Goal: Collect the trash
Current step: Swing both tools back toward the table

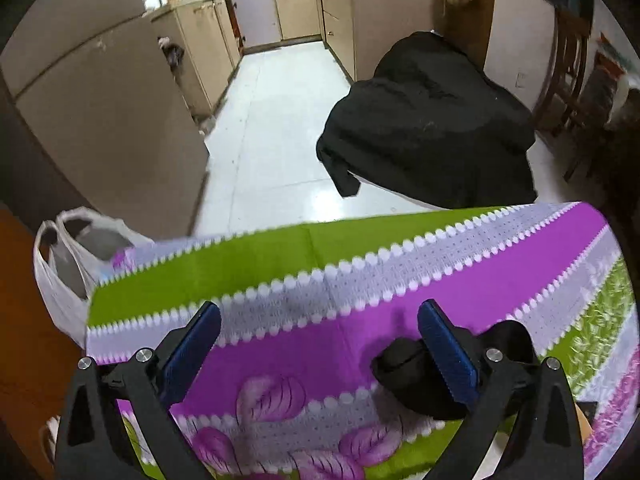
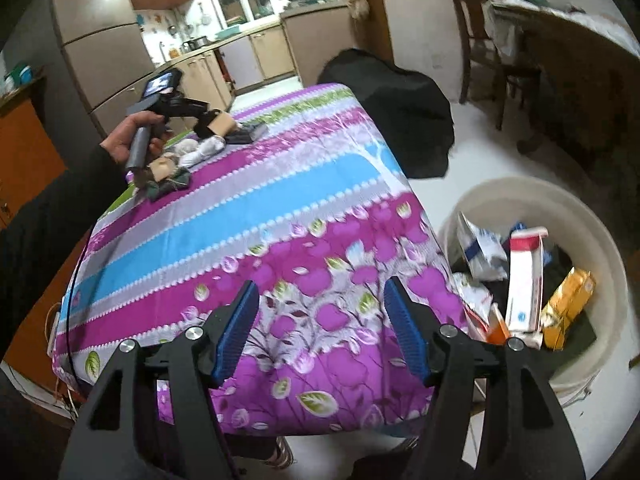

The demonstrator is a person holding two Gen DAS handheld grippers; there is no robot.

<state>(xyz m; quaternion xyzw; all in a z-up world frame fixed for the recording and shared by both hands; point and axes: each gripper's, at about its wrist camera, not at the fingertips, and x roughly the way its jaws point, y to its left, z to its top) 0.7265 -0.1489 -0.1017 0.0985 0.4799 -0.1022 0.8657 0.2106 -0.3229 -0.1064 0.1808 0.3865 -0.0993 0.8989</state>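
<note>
My left gripper (image 1: pixel 320 338) is open and empty above the far end of the table with the striped floral cloth (image 1: pixel 360 292). A black crumpled item (image 1: pixel 404 376) lies on the cloth beside its right finger. In the right wrist view the left gripper (image 2: pixel 212 120) shows at the table's far left, over a pile of items: a tan box (image 2: pixel 221 123), white wads (image 2: pixel 200 148), dark scraps (image 2: pixel 172 184). My right gripper (image 2: pixel 320 328) is open and empty over the near cloth (image 2: pixel 248 208). A white bin (image 2: pixel 600 240) on the floor at right holds several cartons and wrappers.
A white plastic bag (image 1: pixel 68 264) hangs off the table's far left corner. A chair draped in black cloth (image 1: pixel 428 120) stands beyond the table. A fridge (image 1: pixel 92 112) stands left, kitchen cabinets behind, wooden chairs (image 2: pixel 488 40) at right.
</note>
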